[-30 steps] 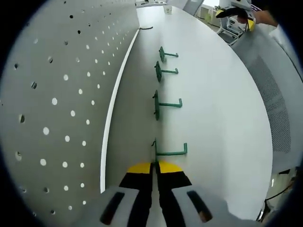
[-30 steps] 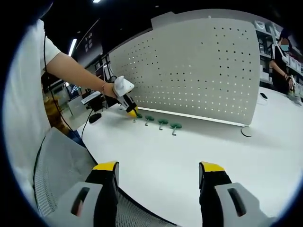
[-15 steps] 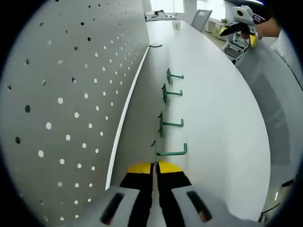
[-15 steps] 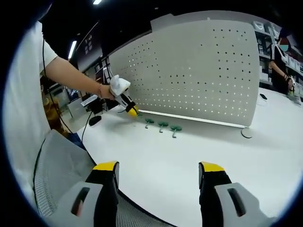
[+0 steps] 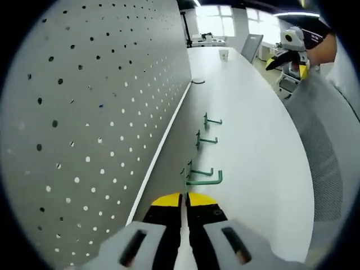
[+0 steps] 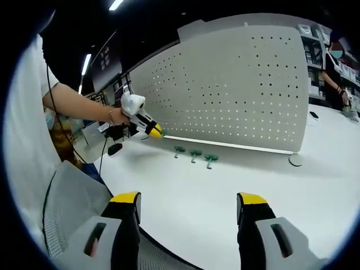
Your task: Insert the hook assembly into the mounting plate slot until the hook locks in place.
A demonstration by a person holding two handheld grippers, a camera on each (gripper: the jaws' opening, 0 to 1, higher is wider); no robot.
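Pegboard mounting plate (image 5: 84,124) stands upright along the bench (image 5: 253,140). Left hand-held gripper (image 5: 184,198), jaws pressed together, pinches a green hook (image 5: 203,180): light, stiff wire, best held near its base. Right hand-held gripper (image 6: 188,211) is spread, empty.

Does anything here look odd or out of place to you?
Nothing looks damaged or spilled. One green hook is off the table, pinched in the left tongs, while three others stand in a row before the pegboard.
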